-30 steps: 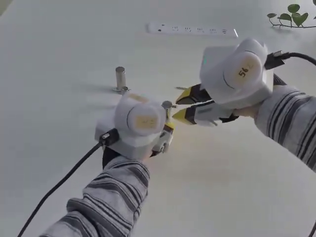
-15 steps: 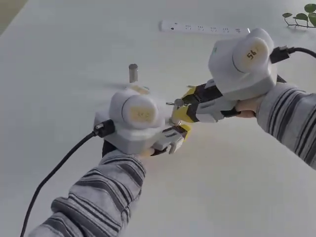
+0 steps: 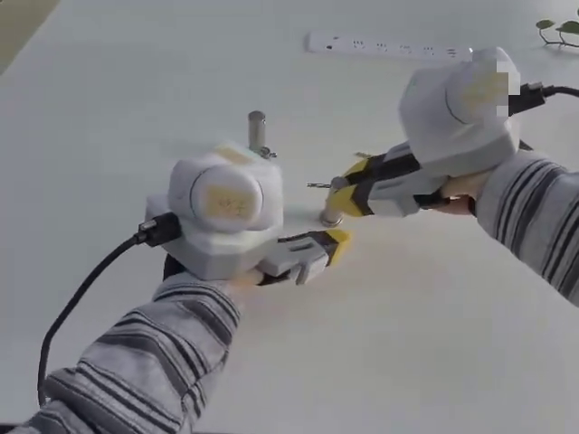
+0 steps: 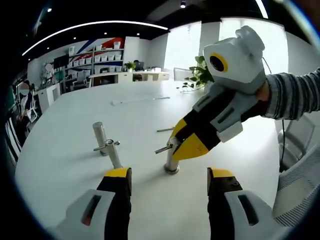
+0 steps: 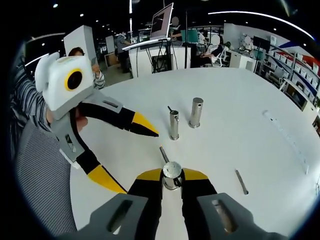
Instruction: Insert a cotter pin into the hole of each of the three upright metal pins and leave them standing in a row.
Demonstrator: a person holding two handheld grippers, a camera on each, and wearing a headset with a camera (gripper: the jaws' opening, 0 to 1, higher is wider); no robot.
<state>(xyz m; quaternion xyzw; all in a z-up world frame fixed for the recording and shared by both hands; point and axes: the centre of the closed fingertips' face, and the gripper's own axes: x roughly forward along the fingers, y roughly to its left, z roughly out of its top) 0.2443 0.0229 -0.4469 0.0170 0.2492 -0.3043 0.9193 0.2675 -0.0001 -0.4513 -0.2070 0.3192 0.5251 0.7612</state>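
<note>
White table [image 3: 434, 344] underneath. My right gripper [image 5: 172, 175] is clenched on a pin [image 4: 172, 157] with a cotter pin [image 5: 162, 152] through it. My left gripper [image 4: 170, 172] gapes just short of that pin. Beyond it stand two more pins [image 5: 173, 125], then open table.

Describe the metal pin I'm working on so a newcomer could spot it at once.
On the white table, find the right gripper, which points at the open left gripper. The metal pin between its jaws is the one. Its two neighbours stand free, and this one alone is gripped at its top.
</note>
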